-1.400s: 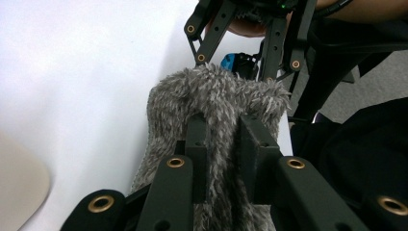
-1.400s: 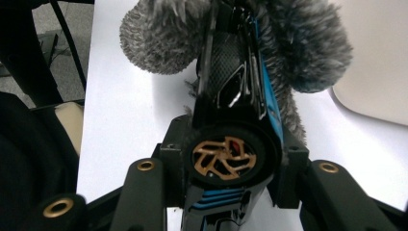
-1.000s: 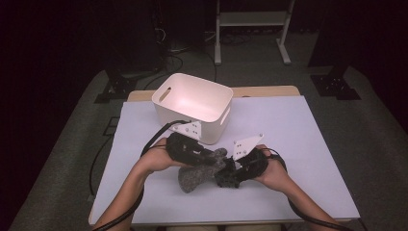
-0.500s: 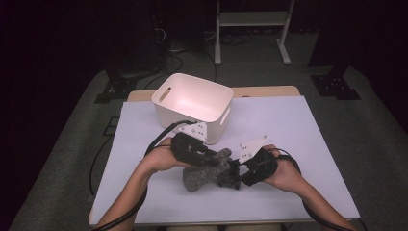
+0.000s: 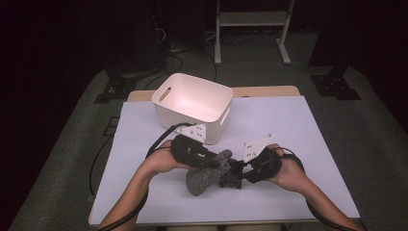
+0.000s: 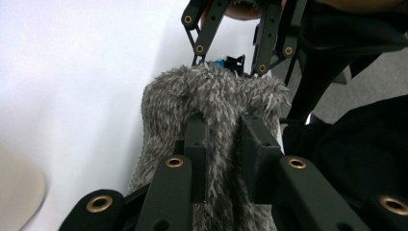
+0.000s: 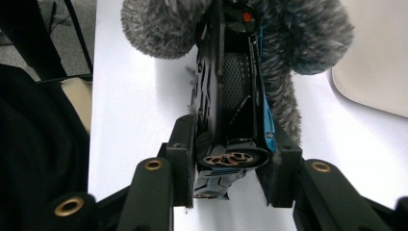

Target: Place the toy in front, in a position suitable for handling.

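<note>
A grey fuzzy sock [image 5: 202, 179] hangs over the white table between my hands. My left gripper [image 5: 217, 162] is shut on the sock's upper edge; in the left gripper view its jaws [image 6: 223, 139] pinch a fold of the grey pile [image 6: 216, 91]. My right gripper [image 5: 239, 172] comes in from the right with a black and blue toy car [image 5: 231, 181]. In the right gripper view the car [image 7: 233, 96] lies lengthwise between the jaws [image 7: 231, 161], nose in the sock's opening [image 7: 298, 38]. These jaws have just been closing, and their pads press on the car's sides.
A white plastic bin [image 5: 195, 103] with handle slots stands just behind the hands. The white table sheet [image 5: 298, 125] stretches to the right of it. Dark floor, cables and a metal stand [image 5: 250, 29] lie beyond the table.
My right gripper has drawn slightly to the right, so the car now shows between it and the sock. The left hand and the sock have stayed in place.
</note>
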